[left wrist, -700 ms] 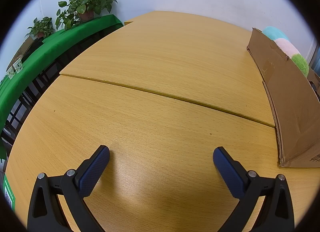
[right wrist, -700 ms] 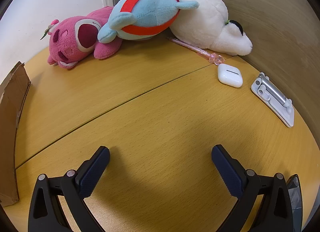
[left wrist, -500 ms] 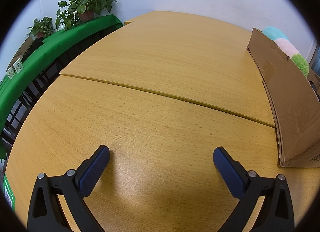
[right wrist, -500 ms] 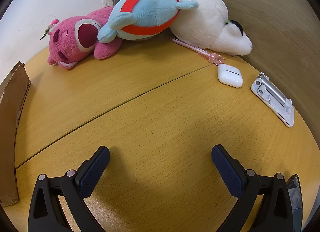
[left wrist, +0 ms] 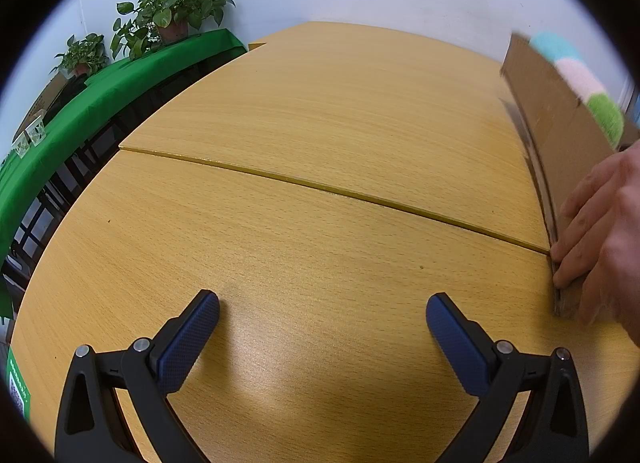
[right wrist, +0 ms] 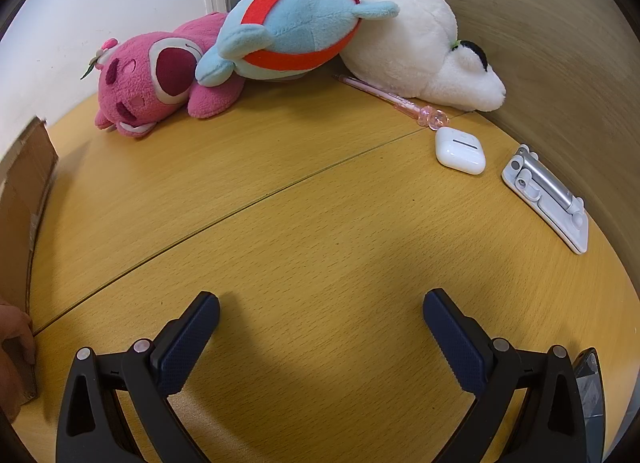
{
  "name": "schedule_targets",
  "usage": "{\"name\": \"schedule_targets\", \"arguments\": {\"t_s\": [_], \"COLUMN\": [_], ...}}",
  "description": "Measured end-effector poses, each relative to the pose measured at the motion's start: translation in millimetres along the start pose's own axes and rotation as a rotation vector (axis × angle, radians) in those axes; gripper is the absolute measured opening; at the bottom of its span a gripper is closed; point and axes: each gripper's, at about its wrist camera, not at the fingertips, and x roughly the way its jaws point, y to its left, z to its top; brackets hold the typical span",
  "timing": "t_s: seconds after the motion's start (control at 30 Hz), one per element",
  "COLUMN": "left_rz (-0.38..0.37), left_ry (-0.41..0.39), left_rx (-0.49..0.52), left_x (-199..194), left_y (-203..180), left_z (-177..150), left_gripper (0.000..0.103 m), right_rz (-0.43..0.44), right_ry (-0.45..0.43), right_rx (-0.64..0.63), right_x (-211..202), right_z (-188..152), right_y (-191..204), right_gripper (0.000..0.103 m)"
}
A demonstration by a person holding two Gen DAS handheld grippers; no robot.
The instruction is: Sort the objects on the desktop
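My left gripper (left wrist: 322,309) stands open over bare wooden table (left wrist: 320,143), nothing between its blue pads. At the right edge a cardboard box (left wrist: 560,135) stands, with a person's hand (left wrist: 600,231) pressed on its near corner. My right gripper (right wrist: 320,307) is open too, above bare table (right wrist: 320,231). Far beyond it lie a pink plush bear (right wrist: 156,83), a blue and red plush (right wrist: 296,27) and a white plush (right wrist: 416,47). A pink pen (right wrist: 392,101), a white earbud case (right wrist: 460,149) and a silver folding stand (right wrist: 548,199) lie at the right.
A green-covered bench (left wrist: 100,95) with potted plants (left wrist: 176,3) runs along the left wall. A pastel plush (left wrist: 580,79) shows behind the box. In the right wrist view the box edge (right wrist: 24,191) and fingers of the hand (right wrist: 16,331) show at the left. A wooden wall (right wrist: 560,43) bounds the right.
A person's hand has come in and taken hold of the cardboard box's near corner; the box looks blurred. Both grippers have stayed still and open.
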Motion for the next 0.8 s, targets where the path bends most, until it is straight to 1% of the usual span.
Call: {"name": "schedule_targets", "arguments": {"t_s": [0.8], "left_rz": [0.000], "left_ry": [0.000], "left_rx": [-0.002], "left_x": [0.8], "left_y": [-0.7], "left_z": [0.3], "left_gripper": [0.103], "right_rz": [0.005], "right_ry": [0.001], "right_rx": [-0.005], "right_x": [0.6], "right_z": [0.2], "right_y": [-0.4], "right_gripper": [0.103]}}
